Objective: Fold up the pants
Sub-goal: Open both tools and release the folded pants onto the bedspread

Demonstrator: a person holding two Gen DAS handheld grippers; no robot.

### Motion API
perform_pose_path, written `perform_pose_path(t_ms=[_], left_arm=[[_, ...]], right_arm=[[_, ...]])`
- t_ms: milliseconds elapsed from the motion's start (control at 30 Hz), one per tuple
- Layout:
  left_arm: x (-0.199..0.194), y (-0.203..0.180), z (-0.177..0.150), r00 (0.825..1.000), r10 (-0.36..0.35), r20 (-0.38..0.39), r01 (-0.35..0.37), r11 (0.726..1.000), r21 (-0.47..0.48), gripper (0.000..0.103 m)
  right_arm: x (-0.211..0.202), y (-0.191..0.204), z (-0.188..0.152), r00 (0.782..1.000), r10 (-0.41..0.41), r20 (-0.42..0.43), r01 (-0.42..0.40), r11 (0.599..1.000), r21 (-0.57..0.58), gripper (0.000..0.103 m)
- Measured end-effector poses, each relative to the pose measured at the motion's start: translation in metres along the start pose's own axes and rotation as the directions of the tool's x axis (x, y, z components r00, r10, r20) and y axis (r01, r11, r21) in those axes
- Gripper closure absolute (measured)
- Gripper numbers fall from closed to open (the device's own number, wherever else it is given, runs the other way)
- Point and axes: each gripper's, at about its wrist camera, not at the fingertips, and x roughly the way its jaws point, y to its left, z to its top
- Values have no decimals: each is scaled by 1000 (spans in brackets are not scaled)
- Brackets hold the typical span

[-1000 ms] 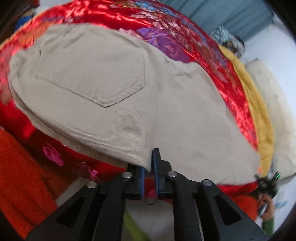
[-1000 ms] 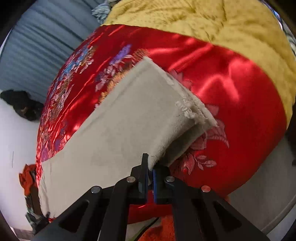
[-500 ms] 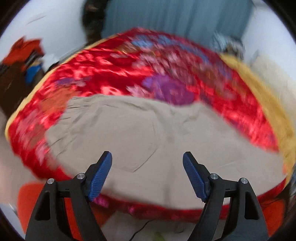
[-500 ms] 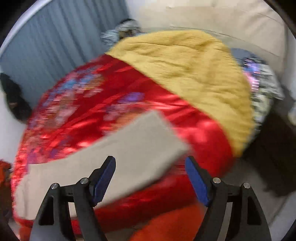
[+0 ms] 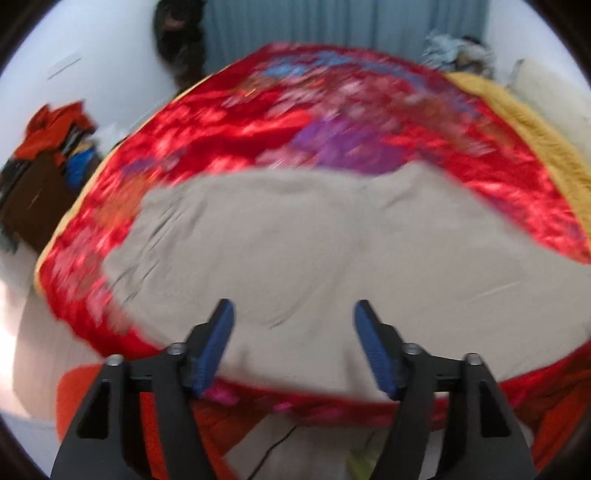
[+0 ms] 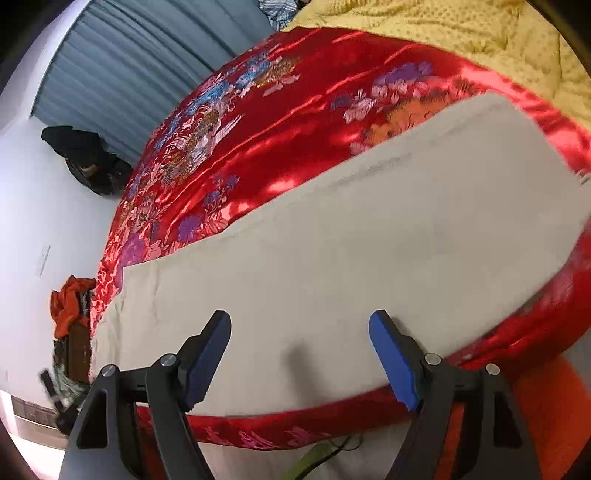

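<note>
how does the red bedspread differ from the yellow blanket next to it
The red bedspread is glossy satin with a floral pattern; the yellow blanket is matte, nubbly and plain. The beige pants lie on the bedspread, none on the blanket. Both cover the same bed.

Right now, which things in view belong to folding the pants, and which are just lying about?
Job:
beige pants
left gripper, open
right gripper, open
red bedspread underneath

Lying about:
yellow blanket
orange clothes pile
dark garment
</note>
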Motion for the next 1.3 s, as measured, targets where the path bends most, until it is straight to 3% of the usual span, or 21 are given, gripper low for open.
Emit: perform_pose_path(t_ms=[67, 167, 233, 300, 367, 533, 633, 733, 833, 1000, 1200, 1300], left_arm=[[-2, -32, 11, 996, -82, 17, 81, 995, 62, 23], [6, -84, 21, 983, -181, -21, 182, 970, 163, 22], [14, -125, 28, 964, -259, -60, 266, 936, 230, 22], [23, -172, 35, 948, -308, -86, 319, 891, 323, 22], [36, -212, 42, 952, -293, -91, 304, 868, 393, 22], [66, -298, 55, 927, -328, -180, 374, 831, 413, 22], [85, -335, 55, 945, -267, -191, 325, 839, 437, 22], [103, -340, 53, 953, -227, -202, 292, 868, 402, 22], [111, -340, 40, 956, -191, -223, 271, 868, 416, 22], [81, -339, -1, 968, -174, -182, 245, 814, 526, 21], [43, -323, -60, 960, -212, -182, 278, 788, 549, 19], [23, -319, -82, 945, -255, -205, 327, 751, 573, 19]], right_arm=[[-6, -7, 10, 1000, 1, 17, -1, 1000, -8, 26], [-9, -30, 26, 999, -48, 16, 48, 999, -3, 26], [-11, -49, 33, 985, -170, 23, 170, 985, 5, 26], [-22, -56, 30, 976, -206, 74, 207, 978, -6, 26], [-31, -57, 22, 970, -203, 134, 208, 978, -25, 26], [-40, -57, 15, 959, -159, 237, 170, 985, -27, 26], [-37, -64, 19, 962, -136, 237, 139, 990, 4, 26], [-35, -70, 21, 966, -110, 233, 105, 994, 31, 26], [-34, -72, 20, 969, -103, 224, 98, 995, 30, 26], [-32, -77, 20, 971, -100, 216, 93, 995, 43, 26], [-37, -84, 18, 967, -84, 239, 66, 994, 84, 26], [-41, -85, 17, 963, -79, 258, 56, 994, 97, 26]])
